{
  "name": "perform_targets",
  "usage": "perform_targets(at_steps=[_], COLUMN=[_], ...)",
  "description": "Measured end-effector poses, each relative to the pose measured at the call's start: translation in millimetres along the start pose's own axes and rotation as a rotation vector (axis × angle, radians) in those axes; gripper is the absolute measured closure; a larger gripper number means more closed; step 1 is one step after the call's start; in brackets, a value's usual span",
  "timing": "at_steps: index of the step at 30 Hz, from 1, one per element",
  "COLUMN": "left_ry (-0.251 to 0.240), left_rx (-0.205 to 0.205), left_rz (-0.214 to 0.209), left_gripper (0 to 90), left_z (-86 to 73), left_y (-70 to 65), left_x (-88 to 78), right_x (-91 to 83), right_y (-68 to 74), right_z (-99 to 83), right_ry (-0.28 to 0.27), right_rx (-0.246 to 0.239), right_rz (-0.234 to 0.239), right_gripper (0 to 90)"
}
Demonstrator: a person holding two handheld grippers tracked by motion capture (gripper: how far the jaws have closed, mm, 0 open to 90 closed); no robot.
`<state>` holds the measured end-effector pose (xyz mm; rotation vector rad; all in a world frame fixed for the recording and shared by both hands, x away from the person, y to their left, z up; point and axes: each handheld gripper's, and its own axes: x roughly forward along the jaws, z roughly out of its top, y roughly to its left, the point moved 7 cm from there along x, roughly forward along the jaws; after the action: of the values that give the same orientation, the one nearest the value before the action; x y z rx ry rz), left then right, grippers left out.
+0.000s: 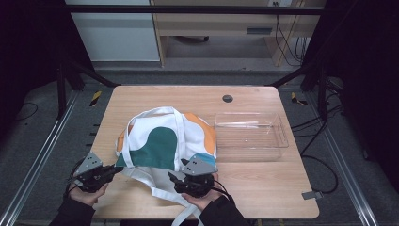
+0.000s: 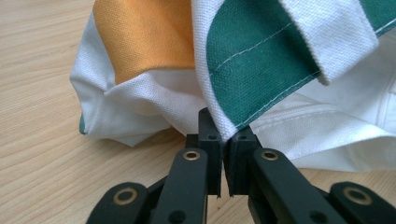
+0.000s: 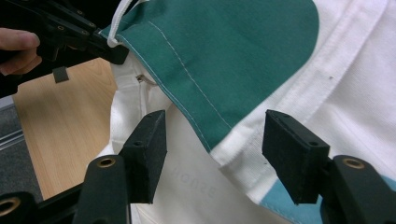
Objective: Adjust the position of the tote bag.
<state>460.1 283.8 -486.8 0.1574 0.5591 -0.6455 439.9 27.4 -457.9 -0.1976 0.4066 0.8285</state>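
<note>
Left gripper (image 2: 224, 140) clamped on bag (image 1: 164, 141) rim corner; right gripper (image 3: 212, 154) jaws apart, rim hem between them, untouched.

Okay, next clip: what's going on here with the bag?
A person at a wooden table is working a canvas tote bag with a handheld gripper in each hand. The left gripper is shut on the bag's green-and-white top edge at its near left corner. The right gripper has its jaws open on either side of the same hem further along, not yet pinching it. A clear plastic bin sits to the bag's right with nothing in it.
</note>
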Motion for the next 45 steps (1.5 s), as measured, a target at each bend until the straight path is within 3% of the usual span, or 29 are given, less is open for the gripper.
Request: perform_targets(at_steps=[11, 23, 27, 31, 39, 45], left_ry=[-0.012, -0.030, -0.035, -0.033, -0.035, -0.035], left_rx=[-0.004, -0.016, -0.012, -0.005, -0.002, 0.001], left_rz=[-0.005, -0.014, -0.018, -0.018, -0.024, -0.032], left_gripper=[87.4, 87.6, 87.5, 87.5, 87.5, 87.4], left_z=[2.7, 5.1, 5.6, 5.3, 5.8, 6.2], left_y=[-1.7, -3.8, -4.7, -4.7, -7.0, -9.2], left_x=[-2.6, -5.0, -5.6, -5.9, -5.6, -4.9], right_x=[13.1, 32.8, 38.9, 41.4, 42.4, 39.2], right_y=[9.3, 16.8, 17.2, 12.0, 11.1, 10.0], right_z=[3.1, -0.1, -1.7, -3.2, -4.9, -0.8], right_ry=[0.017, 0.036, 0.040, 0.044, 0.057, 0.044], right_rx=[-0.013, -0.042, -0.055, -0.055, -0.044, -0.012], right_rz=[-0.013, -0.054, -0.090, -0.126, -0.115, -0.121], right_gripper=[37.8, 44.5, 51.2, 66.0, 83.9, 88.0])
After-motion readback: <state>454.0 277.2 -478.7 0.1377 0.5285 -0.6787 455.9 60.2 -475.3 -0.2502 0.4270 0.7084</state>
